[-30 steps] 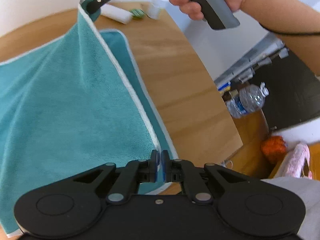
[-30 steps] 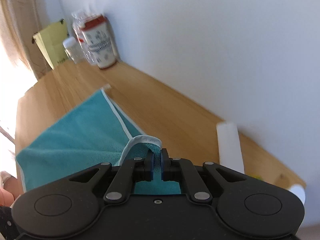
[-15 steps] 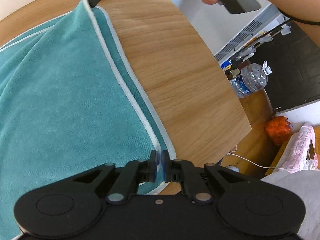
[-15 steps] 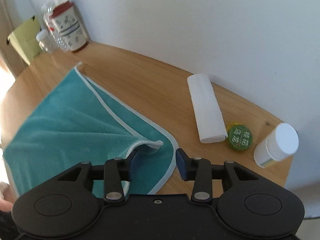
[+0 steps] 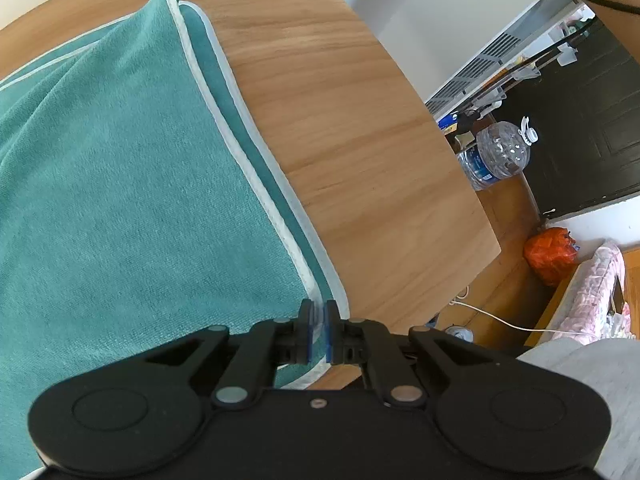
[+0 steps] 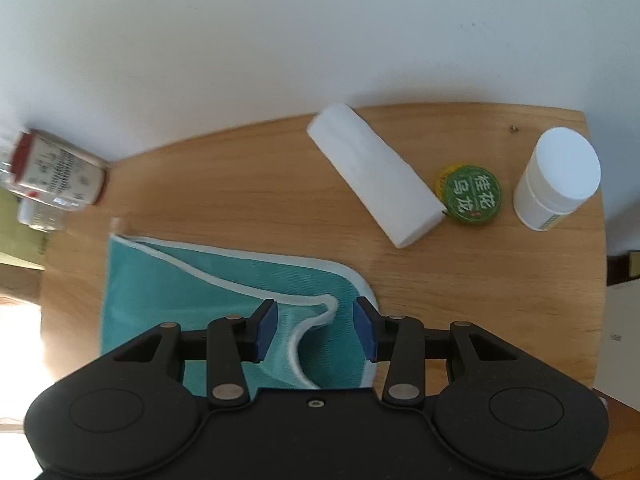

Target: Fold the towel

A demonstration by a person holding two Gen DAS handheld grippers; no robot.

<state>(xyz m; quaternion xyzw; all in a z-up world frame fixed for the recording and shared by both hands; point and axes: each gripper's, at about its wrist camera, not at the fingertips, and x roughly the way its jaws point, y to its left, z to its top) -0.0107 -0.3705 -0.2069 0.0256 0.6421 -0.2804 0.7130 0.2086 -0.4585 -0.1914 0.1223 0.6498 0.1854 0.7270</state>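
Two tongs work one teal towel (image 5: 120,184) doubled on the tabletop (image 5: 360,152): left tongs (image 5: 318,330) pinch its near white-trimmed corner, apparently aligning the layers, while right tongs (image 6: 316,330) gape apart above the far corner lying loose.

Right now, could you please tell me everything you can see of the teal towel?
The teal towel is a soft, plush-looking cloth with pale piping along its edges. It lies on the wooden table, folded over so that the top layer's edge sits just inside the bottom layer's. The left gripper is shut on the near corner of the top layer. At the far corner, the right gripper is open, and the loose top corner lies curled between its fingers.
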